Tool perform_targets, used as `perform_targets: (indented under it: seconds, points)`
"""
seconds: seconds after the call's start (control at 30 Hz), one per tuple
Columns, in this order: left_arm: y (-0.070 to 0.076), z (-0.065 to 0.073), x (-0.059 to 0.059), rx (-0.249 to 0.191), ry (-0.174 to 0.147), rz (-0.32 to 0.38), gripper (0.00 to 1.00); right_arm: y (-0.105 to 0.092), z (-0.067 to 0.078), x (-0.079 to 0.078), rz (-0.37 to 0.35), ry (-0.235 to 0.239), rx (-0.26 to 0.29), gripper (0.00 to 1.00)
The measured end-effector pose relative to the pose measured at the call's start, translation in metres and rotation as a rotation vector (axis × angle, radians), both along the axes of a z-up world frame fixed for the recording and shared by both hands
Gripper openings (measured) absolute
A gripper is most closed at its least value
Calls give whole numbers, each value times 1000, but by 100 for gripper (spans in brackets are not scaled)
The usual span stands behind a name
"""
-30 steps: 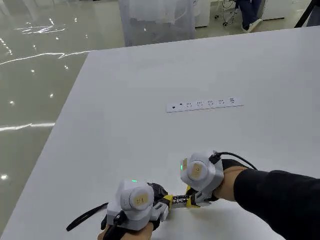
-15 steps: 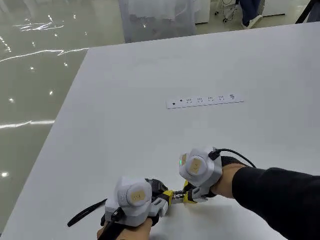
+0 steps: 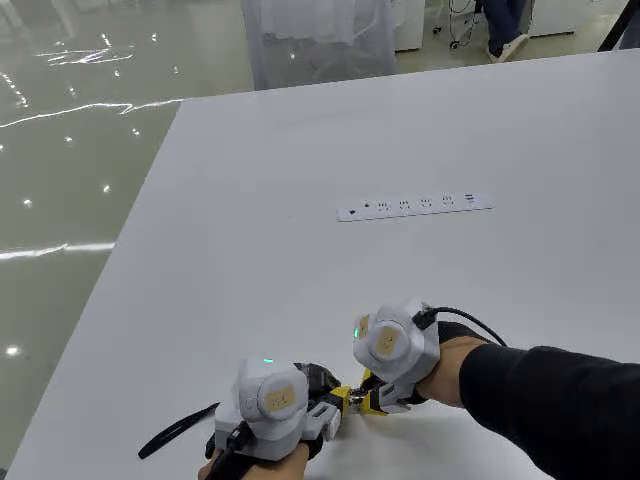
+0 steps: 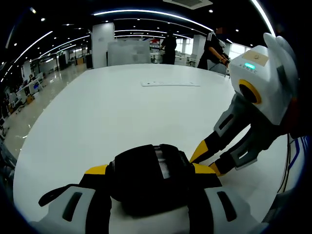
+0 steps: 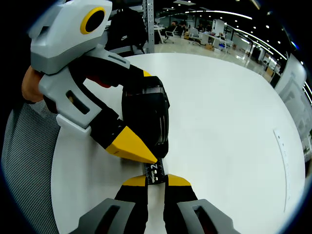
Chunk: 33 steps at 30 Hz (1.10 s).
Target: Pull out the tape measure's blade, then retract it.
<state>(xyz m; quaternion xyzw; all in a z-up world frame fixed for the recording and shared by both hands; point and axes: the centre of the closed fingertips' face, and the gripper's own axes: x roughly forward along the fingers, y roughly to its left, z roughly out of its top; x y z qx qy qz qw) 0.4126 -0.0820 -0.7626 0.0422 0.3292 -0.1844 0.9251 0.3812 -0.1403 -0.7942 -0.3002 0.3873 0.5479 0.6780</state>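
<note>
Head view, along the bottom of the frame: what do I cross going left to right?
Black strap → left gripper, shut on the tape measure → right gripper, shut on the blade → black sleeve.

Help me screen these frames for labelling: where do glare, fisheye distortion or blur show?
Head view: sharp, but light spots glare on the glossy grey floor. Left gripper view: fisheye bows the edges of the white table; the black tape measure case looms large. Right gripper view: the dark numbered blade reads crisply between the fingers of the right gripper.
</note>
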Motion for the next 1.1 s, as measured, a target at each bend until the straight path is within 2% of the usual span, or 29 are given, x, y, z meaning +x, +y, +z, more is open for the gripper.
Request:
perform_targets:
  seconds: [0.1,0.47,1.0,1.1]
  points:
    - [0,0,0,-3,1,1,59,2,0,0,-12,11,10,6]
    - [1,0,0,-6,5,2,59,13,-1,1,27,0,-5,6]
    - [1,1,0,-13,2,-1,59,16,0,0,22,-2,0,7]
    - [1,1,0,-14,0,-1,60,18,-1,0,24,-15,-10,8]
